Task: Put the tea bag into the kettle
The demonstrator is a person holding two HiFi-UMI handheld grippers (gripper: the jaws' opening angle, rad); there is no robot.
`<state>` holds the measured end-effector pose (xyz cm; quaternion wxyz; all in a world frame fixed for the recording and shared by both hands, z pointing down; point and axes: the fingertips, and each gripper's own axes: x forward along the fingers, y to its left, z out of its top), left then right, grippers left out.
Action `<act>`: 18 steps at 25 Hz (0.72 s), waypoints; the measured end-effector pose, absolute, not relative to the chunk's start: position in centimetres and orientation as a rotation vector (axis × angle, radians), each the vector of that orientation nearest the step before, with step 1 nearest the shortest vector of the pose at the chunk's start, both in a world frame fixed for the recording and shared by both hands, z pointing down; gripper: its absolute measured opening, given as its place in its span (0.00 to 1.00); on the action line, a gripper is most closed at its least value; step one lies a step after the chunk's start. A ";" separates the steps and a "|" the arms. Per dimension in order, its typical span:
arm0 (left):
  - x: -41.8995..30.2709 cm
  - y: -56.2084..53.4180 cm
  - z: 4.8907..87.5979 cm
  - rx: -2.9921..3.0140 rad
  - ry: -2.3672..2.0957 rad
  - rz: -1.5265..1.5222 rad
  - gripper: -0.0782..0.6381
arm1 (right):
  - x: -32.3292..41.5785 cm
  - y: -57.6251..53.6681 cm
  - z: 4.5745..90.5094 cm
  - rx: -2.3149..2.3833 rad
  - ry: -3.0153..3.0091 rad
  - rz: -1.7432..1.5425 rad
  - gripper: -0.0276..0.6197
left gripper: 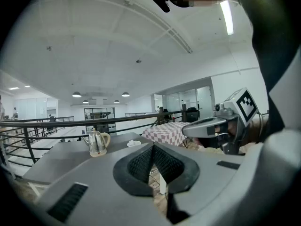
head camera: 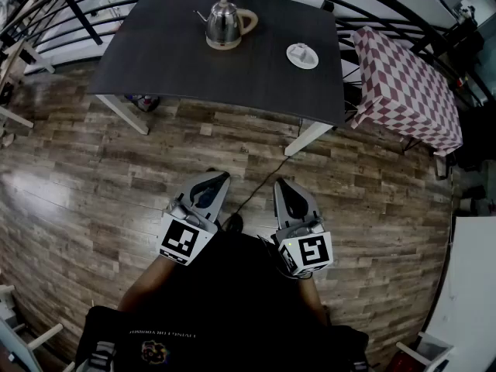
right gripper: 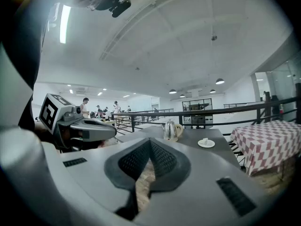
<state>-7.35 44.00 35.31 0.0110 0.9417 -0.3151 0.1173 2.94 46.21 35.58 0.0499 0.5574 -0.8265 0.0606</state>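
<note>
The left hand-held gripper (left gripper: 153, 148) has its jaws pressed together, the ribbed black pads meeting along a seam with nothing between them. The right hand-held gripper (right gripper: 149, 143) is closed too: its pads touch at the tips, and a narrow slit lower down shows only the floor behind. Both are empty. In the head view they sit side by side, close in front of the person's body, with their jaws pointing forward toward the bench (head camera: 155, 60) and their marker cubes nearest the camera. Each gripper appears at the edge of the other's view, held at about the same height.

Under them is a wood-plank floor (head camera: 101, 169), and a thin dark cable (head camera: 260, 183) runs across it between the two grippers toward the bench. The dark-topped bench stands well apart from the grippers. The steel kettle (head camera: 224, 22), with a tan handle, stands upright on a tan base near the far edge. To its right, apart from it, a small white saucer (head camera: 293, 59) holds the tea bag (head camera: 303, 52). A second table under a red-and-white checked cloth (head camera: 407, 84) stands to the right of the bench, and a black railing (head camera: 387, 5) curves behind both.
</note>
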 end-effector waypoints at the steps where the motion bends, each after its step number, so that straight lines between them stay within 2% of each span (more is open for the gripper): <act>1: -7.4 44.0 35.4 2.939 -0.984 0.368 0.12 | 2.9 46.1 35.5 1.702 -2.521 0.187 0.07; 18: -7.3 41.6 36.1 2.919 -0.971 0.398 0.12 | 2.0 43.7 36.3 1.631 -2.587 0.251 0.07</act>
